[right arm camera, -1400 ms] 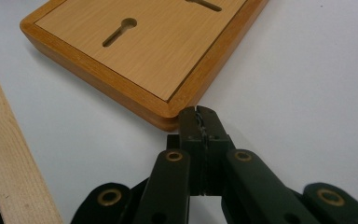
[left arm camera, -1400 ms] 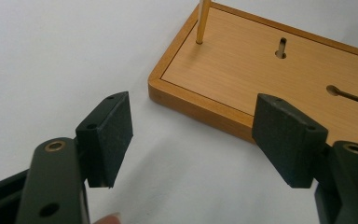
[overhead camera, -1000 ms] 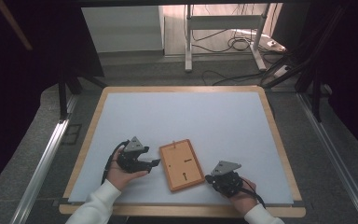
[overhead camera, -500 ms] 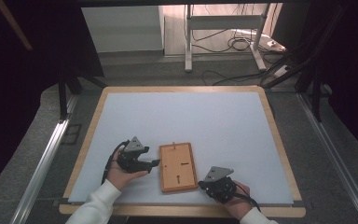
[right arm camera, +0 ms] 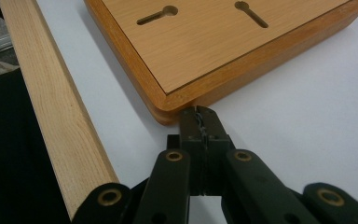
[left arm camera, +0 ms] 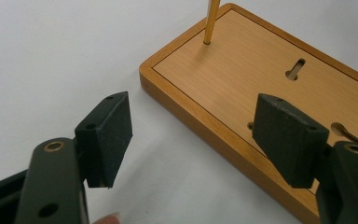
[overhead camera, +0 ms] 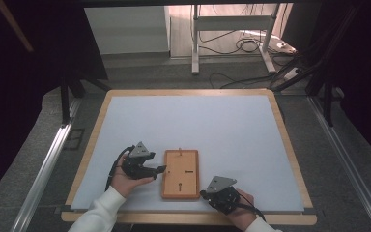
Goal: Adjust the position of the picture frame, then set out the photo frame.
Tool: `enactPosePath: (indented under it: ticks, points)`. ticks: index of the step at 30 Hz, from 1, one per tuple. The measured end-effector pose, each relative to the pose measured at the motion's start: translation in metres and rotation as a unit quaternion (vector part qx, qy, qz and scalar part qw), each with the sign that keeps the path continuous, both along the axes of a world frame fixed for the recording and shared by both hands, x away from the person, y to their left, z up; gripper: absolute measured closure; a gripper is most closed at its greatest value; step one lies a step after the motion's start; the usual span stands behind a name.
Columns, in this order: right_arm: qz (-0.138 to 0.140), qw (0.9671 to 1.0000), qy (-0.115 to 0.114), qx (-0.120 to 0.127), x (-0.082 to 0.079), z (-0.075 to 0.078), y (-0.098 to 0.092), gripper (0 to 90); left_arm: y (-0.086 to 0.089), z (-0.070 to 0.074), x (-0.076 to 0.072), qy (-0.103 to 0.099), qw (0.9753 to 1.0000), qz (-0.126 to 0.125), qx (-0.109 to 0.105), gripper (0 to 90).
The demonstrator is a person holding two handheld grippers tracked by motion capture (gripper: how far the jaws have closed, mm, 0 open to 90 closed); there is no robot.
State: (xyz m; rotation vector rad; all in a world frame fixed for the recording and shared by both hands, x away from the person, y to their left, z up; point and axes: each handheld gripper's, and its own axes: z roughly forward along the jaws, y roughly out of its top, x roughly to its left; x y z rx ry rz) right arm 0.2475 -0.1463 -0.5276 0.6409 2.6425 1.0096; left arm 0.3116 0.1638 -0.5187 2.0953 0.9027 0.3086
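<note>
High view — wooden board (overhead camera: 180, 174) flat.

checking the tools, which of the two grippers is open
The left gripper: its jaws stand wide apart beside the wooden board. The right gripper has its jaws pressed together at the board's corner.

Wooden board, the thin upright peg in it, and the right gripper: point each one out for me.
wooden board (overhead camera: 181, 183): high view, on its bare top face.
upright peg (left arm camera: 210, 21): left gripper view, on its shaft.
right gripper (right arm camera: 200, 122): right gripper view, at its closed jaw tips.
</note>
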Motion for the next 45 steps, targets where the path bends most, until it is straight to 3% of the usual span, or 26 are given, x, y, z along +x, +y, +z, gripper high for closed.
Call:
enactPosePath:
  ticks: [14,18,24,26,27,30,33,39,45]
  points:
    - [0.005,0.9998,-0.012,0.016,0.001,0.003,-0.004,90.0,0.0,0.0,0.0,-0.002,1.0,-0.001,0.0,28.3]
    - [-0.029,0.9988,-0.013,0.039,0.007,0.01,-0.023,90.0,0.002,0.001,0.0,-0.002,1.0,0.0,-0.005,28.3]
    - [-0.094,0.9945,-0.013,0.045,0.017,0.012,-0.06,89.4,0.002,0.001,0.0,-0.004,1.0,-0.001,-0.005,28.4]
    - [-0.105,0.9934,-0.009,0.047,0.021,0.011,-0.067,87.7,0.002,0.001,0.0,-0.005,1.0,0.0,-0.004,28.4]
    - [-0.109,0.9928,-0.008,0.049,0.023,0.011,-0.069,84.3,0.002,0.001,0.001,-0.006,1.0,-0.001,-0.004,28.4]
    - [-0.127,0.99,-0.005,0.062,0.026,0.009,-0.072,58.5,0.003,0.001,0.001,-0.006,1.0,-0.001,-0.004,28.4]
    - [-0.129,0.9891,-0.006,0.069,0.026,0.008,-0.07,44.3,0.003,0.0,0.001,-0.007,1.0,0.0,-0.005,28.4]
    - [-0.13,0.9887,-0.012,0.074,0.024,0.009,-0.067,32.6,0.0,0.0,0.001,-0.009,0.9999,-0.008,-0.001,28.4]
    - [-0.131,0.9886,-0.012,0.074,0.023,0.011,-0.067,28.0,-0.005,0.003,0.005,-0.011,0.9999,-0.013,-0.004,28.5]
